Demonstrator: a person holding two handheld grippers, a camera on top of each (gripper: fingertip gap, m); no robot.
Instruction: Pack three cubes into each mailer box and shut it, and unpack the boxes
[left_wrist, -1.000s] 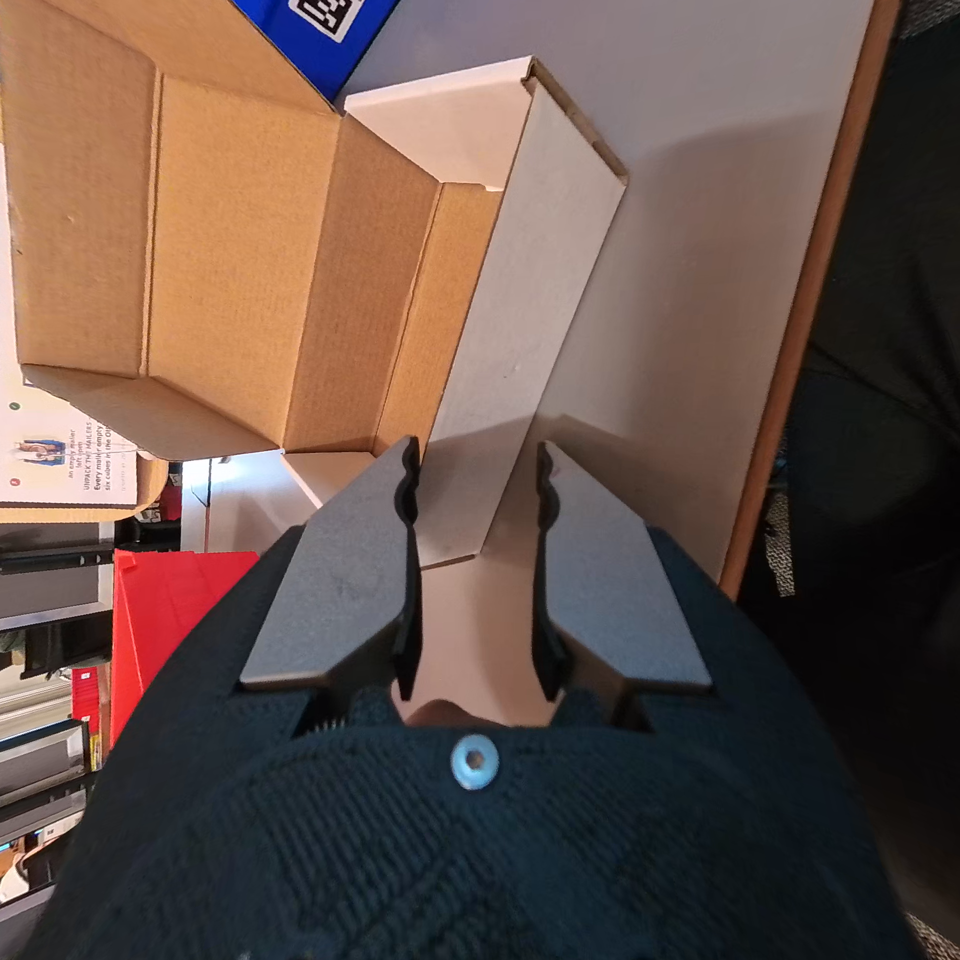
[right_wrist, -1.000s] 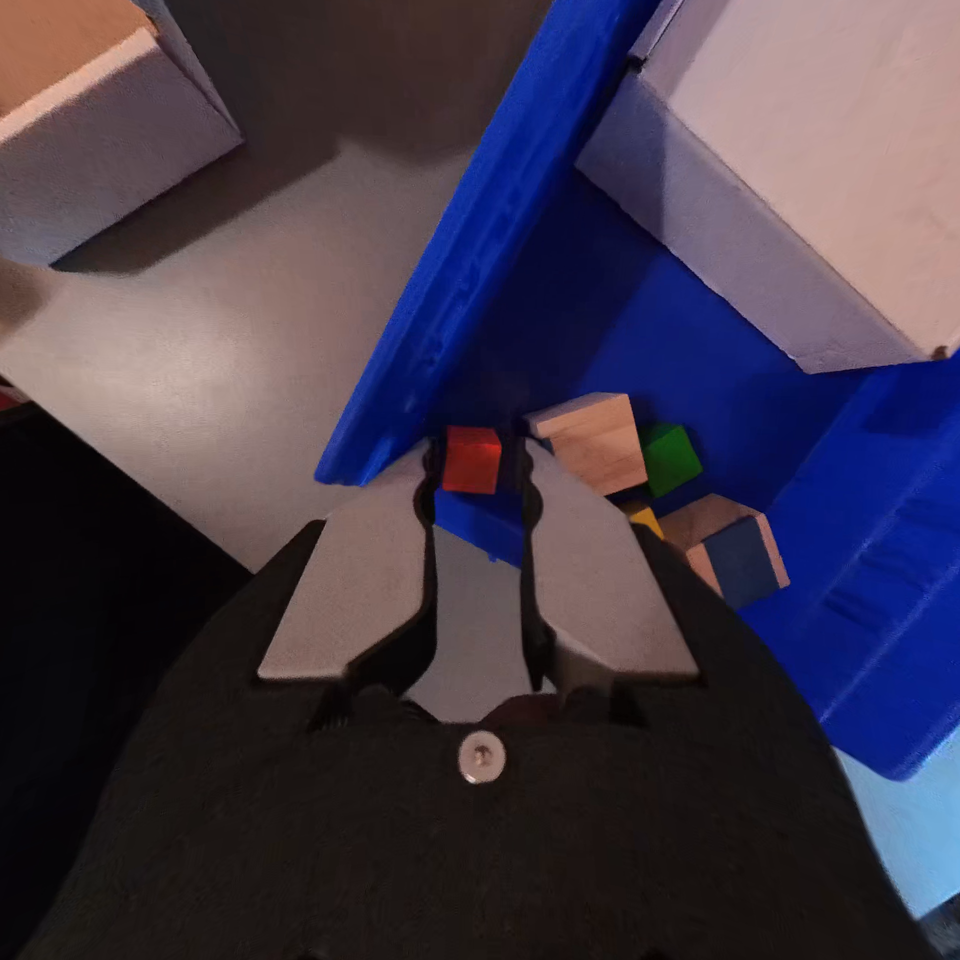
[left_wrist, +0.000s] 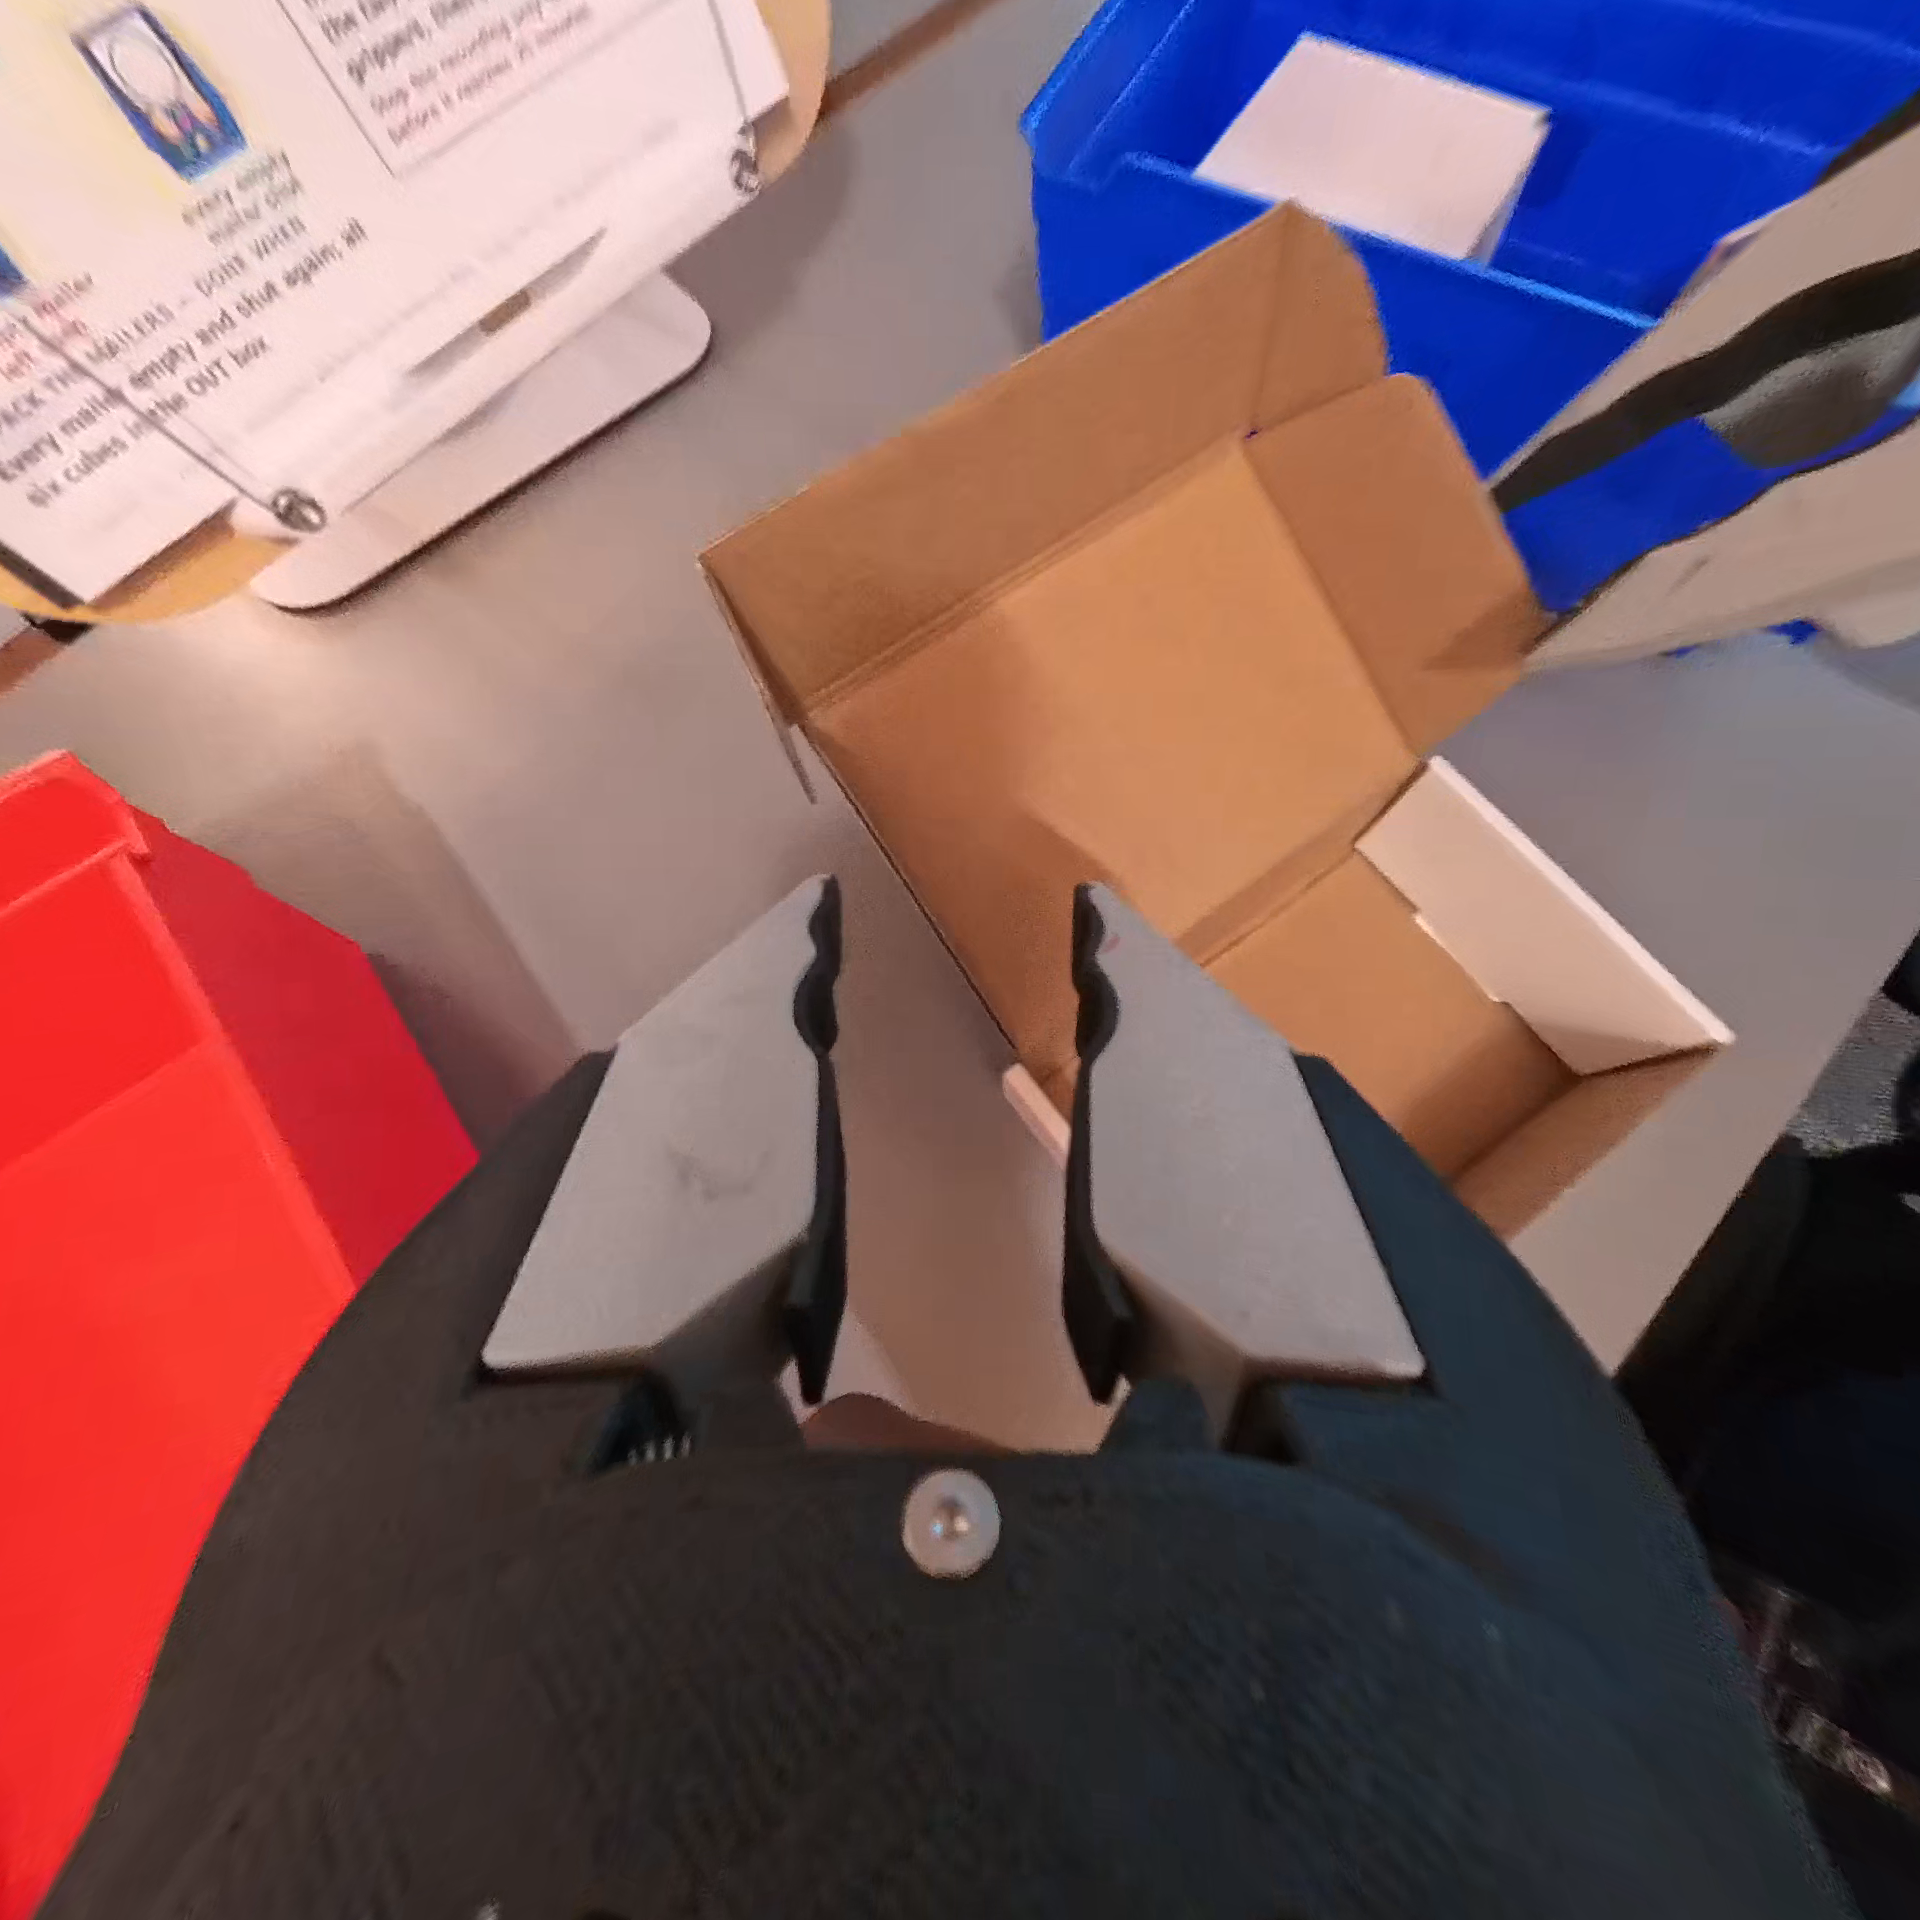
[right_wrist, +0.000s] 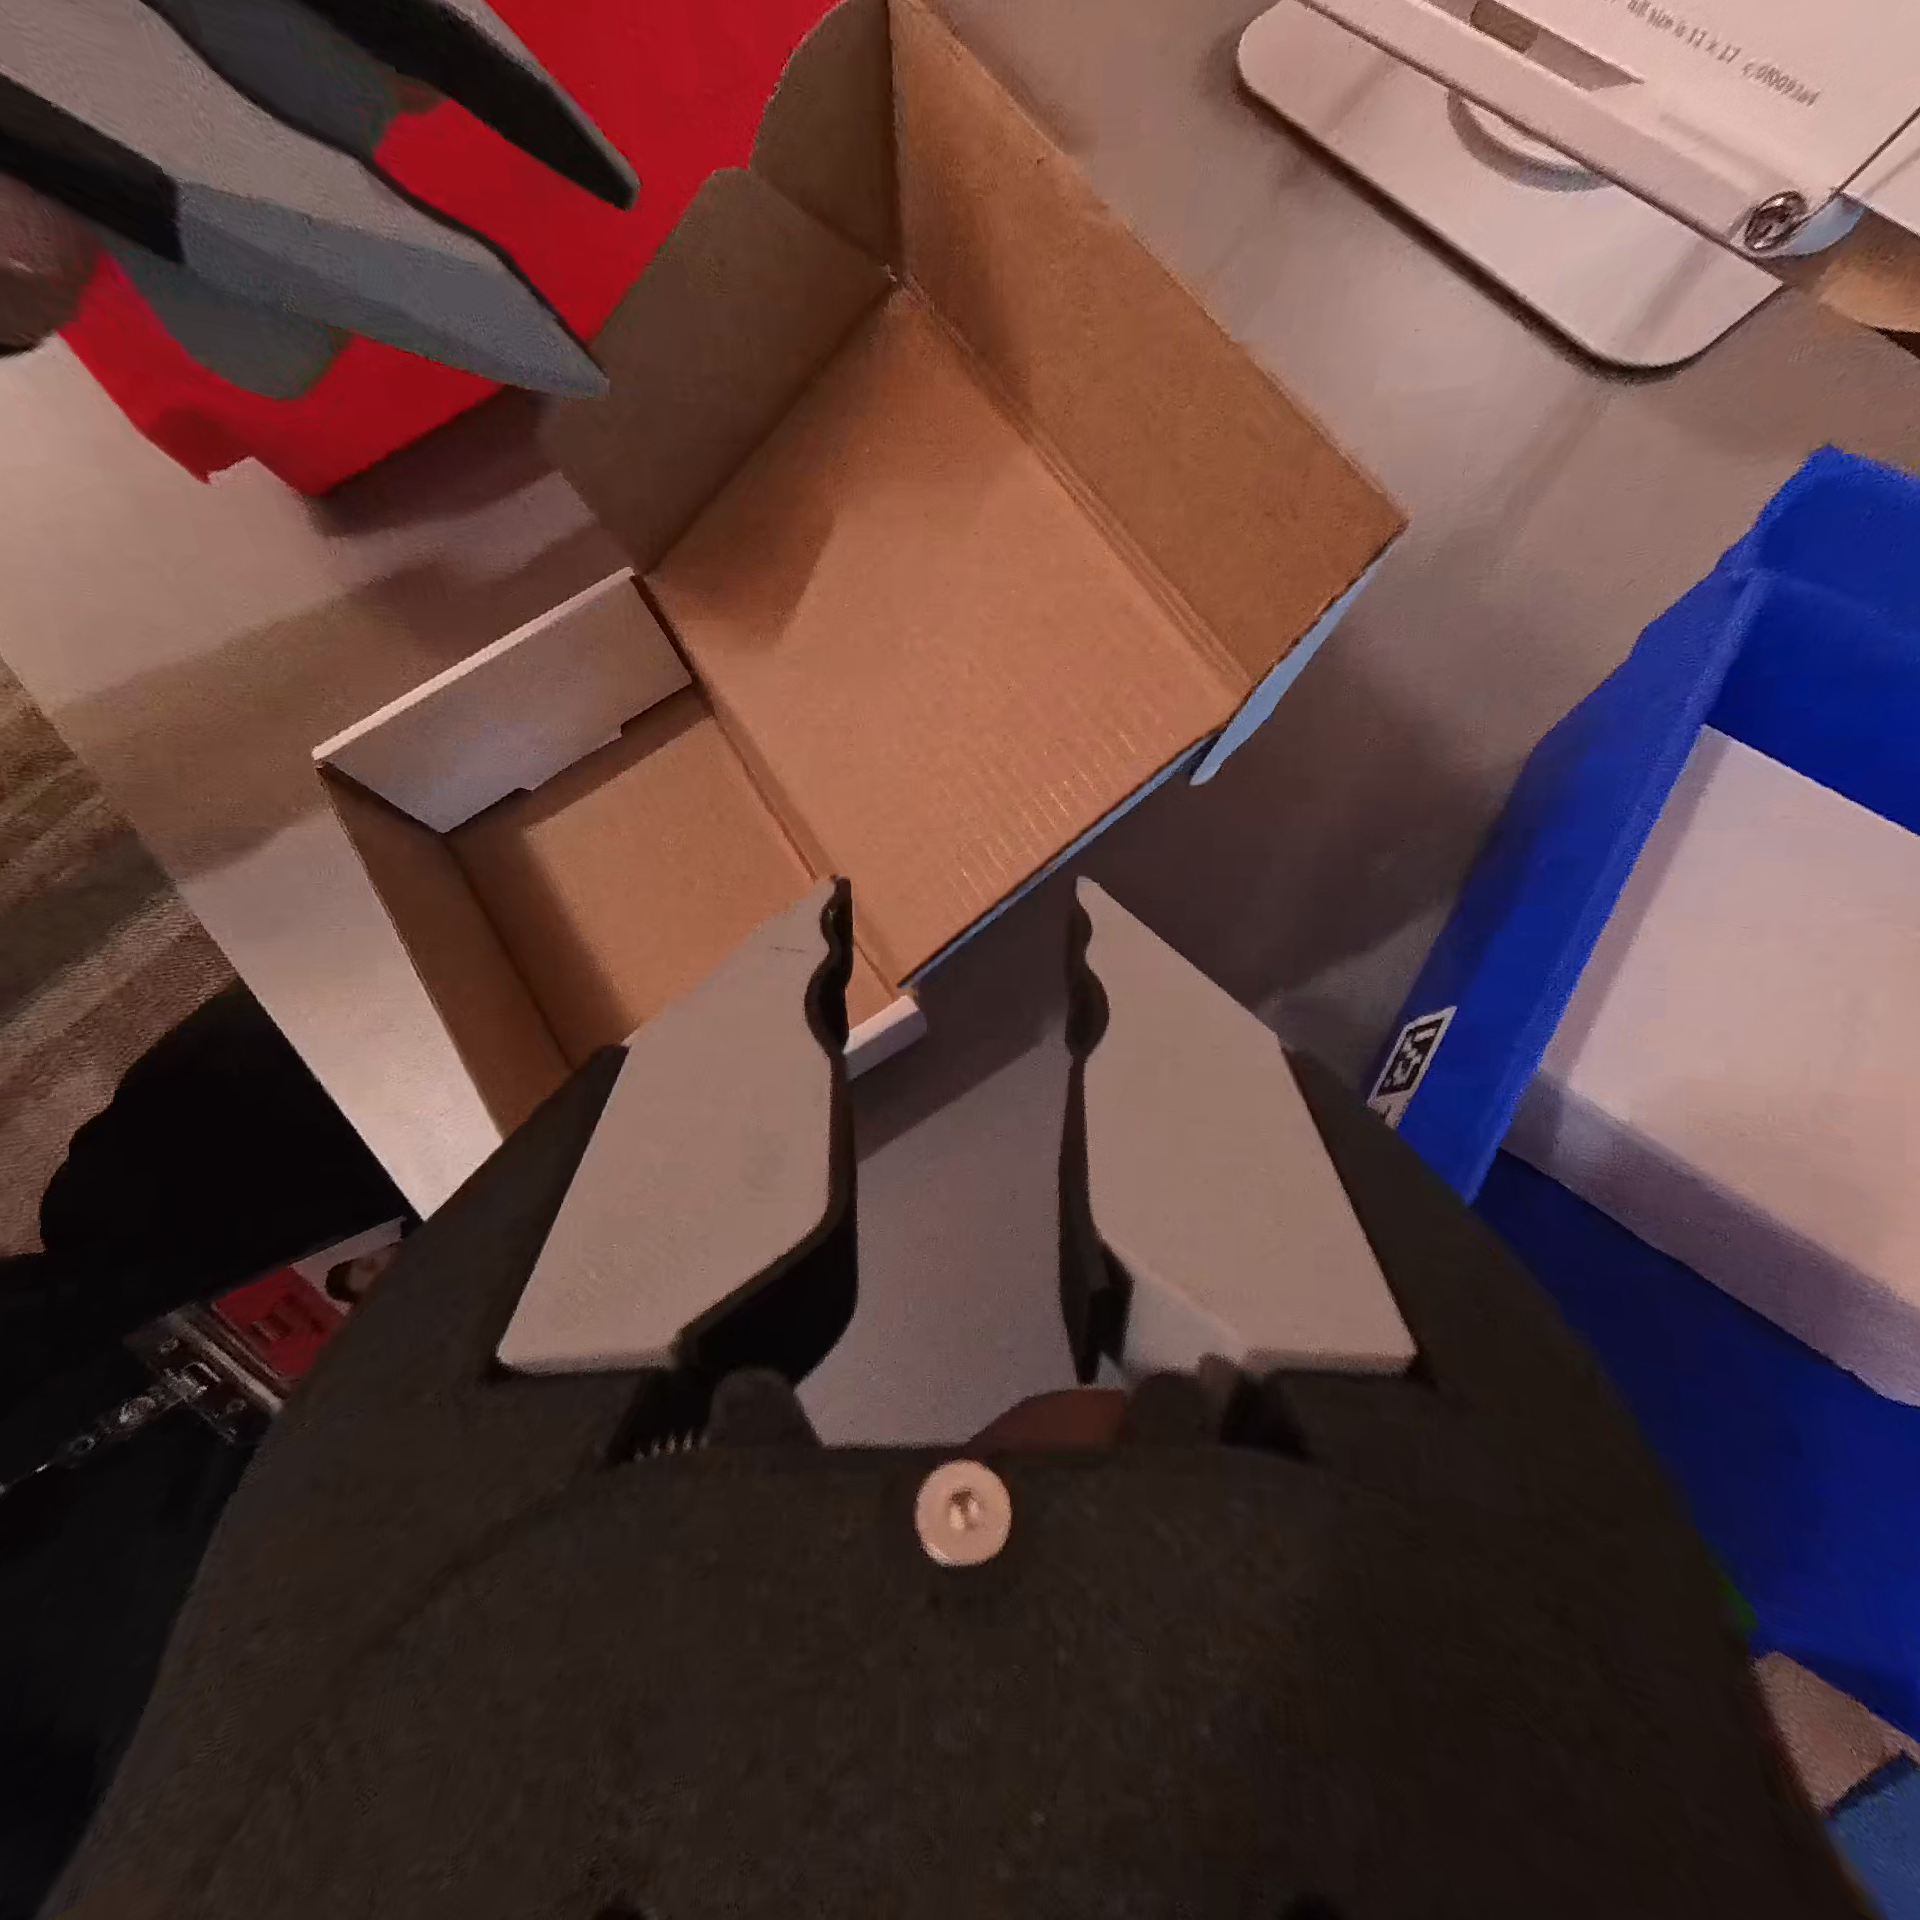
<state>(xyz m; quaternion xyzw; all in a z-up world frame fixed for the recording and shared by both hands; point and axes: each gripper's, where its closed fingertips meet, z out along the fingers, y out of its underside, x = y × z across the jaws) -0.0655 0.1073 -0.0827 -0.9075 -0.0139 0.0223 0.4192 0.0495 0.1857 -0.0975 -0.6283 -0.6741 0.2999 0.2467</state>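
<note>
The mailer box (right_wrist: 935, 623) sits open on the table between the red bin (left_wrist: 156, 1143) and blue bin (right_wrist: 1662, 831), no cubes inside that I can see. Both the left gripper (left_wrist: 951, 914) and right gripper (right_wrist: 956, 904) hover by it, jaws apart and empty, so packing looks barely begun.

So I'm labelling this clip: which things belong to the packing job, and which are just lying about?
Job: open mailer box, empty; closed white box in blue bin; red bin; both hand-held grippers, open.
Lying about: instruction sheet on white stand.
</note>
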